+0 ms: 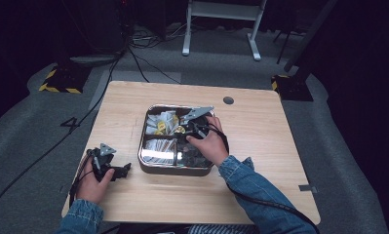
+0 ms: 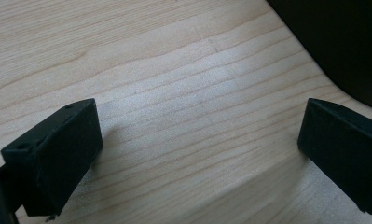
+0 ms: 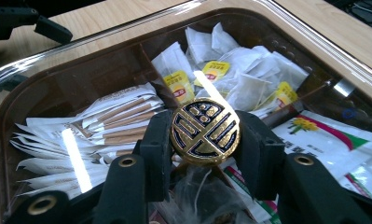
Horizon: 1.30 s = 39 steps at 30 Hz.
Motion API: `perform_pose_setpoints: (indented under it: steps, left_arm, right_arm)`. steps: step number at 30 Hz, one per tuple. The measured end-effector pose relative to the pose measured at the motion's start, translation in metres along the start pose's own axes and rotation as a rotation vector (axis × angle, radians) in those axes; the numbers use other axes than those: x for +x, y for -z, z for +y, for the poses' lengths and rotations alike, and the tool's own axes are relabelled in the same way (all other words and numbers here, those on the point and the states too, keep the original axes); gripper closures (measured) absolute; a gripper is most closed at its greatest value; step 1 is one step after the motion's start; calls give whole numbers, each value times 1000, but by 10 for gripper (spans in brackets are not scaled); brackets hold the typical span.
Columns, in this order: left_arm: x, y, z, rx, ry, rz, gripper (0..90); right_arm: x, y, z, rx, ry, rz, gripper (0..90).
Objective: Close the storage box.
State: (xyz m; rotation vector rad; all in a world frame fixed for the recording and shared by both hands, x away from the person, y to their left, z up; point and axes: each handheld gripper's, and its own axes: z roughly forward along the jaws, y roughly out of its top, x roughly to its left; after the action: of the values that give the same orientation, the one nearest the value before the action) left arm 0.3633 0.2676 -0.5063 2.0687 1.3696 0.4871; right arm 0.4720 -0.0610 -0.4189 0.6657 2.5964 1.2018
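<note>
Right gripper view: right gripper (image 3: 205,135) is clamped on a round gold-and-black knob (image 3: 205,131), apparently the handle of a clear lid (image 3: 127,51) over the box.
Box: metal compartment box (image 1: 144,146) mid-table (image 1: 260,146), holding tea bags (image 3: 239,79) and sachets (image 3: 113,116).
Left gripper: left gripper (image 2: 197,149) has jaws apart, resting on bare wood near the box.
Doing it well: probably lift straight, keep the lid level, squeeze evenly so the knob cannot slip.

Gold knob (image 3: 205,132) with dark-blue fretwork pattern; white tea bags (image 3: 242,70) with yellow tags; pale wood-grain table (image 2: 183,93) — black gripper jaws throughout.
</note>
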Motion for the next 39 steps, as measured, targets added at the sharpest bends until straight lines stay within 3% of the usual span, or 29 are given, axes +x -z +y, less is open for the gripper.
perform_pose_setpoints:
  steps: [21, 39]
  left_arm:
    - [0, 0, 0, 0, 1, 0, 0]
    - [0, 0, 0, -1, 1, 0, 0]
  right_arm:
    - [-6, -20, -6, 26, -27, 17, 590]
    - [-5, -23, -8, 18, -2, -12, 588]
